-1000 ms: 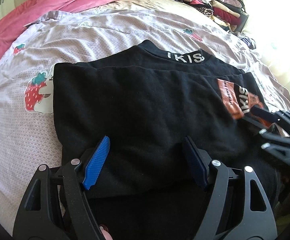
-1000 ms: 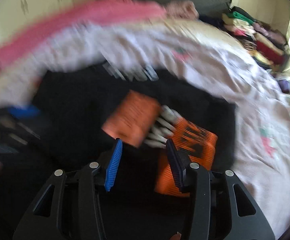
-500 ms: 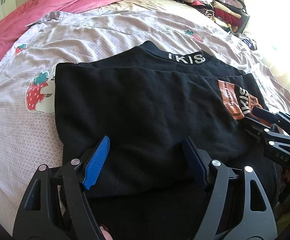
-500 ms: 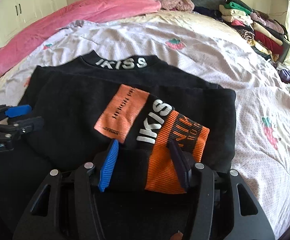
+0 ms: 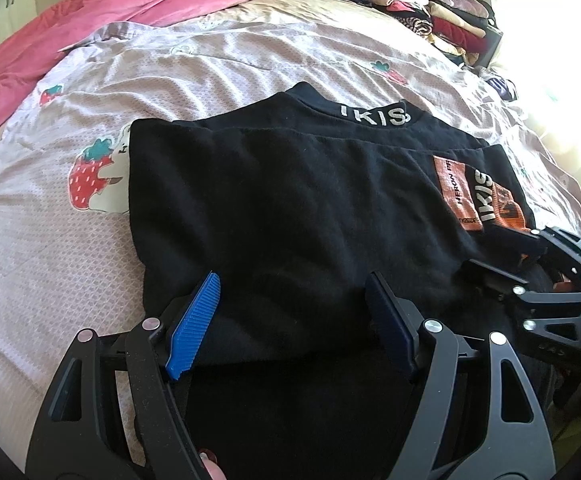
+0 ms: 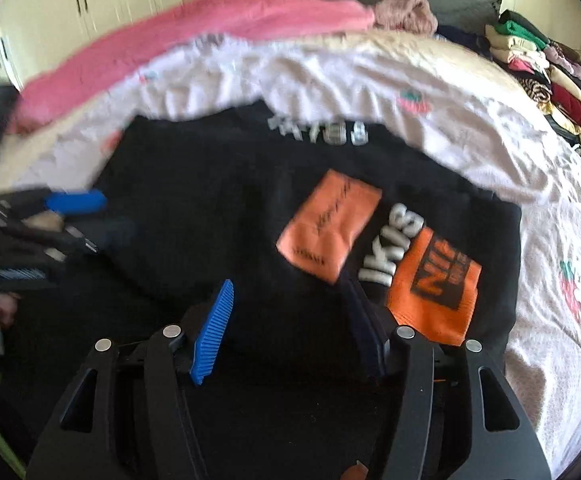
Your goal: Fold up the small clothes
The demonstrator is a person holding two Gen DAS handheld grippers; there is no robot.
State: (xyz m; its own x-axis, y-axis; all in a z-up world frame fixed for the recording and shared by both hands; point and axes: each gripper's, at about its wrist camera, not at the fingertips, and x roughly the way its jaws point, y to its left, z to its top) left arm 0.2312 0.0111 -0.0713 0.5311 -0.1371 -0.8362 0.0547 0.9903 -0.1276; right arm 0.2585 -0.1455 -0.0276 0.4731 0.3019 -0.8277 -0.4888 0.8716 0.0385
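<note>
A black sweatshirt (image 5: 290, 208) with white "IKISS" lettering on the collar and orange patches (image 5: 456, 196) lies partly folded on the bed. It also shows in the right wrist view (image 6: 218, 216), blurred. My left gripper (image 5: 290, 304) is open, its blue pads either side of the near folded edge, holding nothing. My right gripper (image 6: 286, 312) is open over the near edge by the orange patches (image 6: 434, 280). The right gripper shows at the right of the left wrist view (image 5: 530, 264). The left gripper shows at the left of the right wrist view (image 6: 70, 216).
The bed has a pale sheet with strawberry prints (image 5: 90, 176). A pink blanket (image 5: 90, 24) lies along the far left. A stack of folded clothes (image 5: 430, 12) sits at the far right corner. White cupboards (image 6: 90, 12) stand behind the bed.
My right gripper has opened wider and pulled back a little, now moving with blur. My left gripper has held still and open. The sweatshirt has not shifted.
</note>
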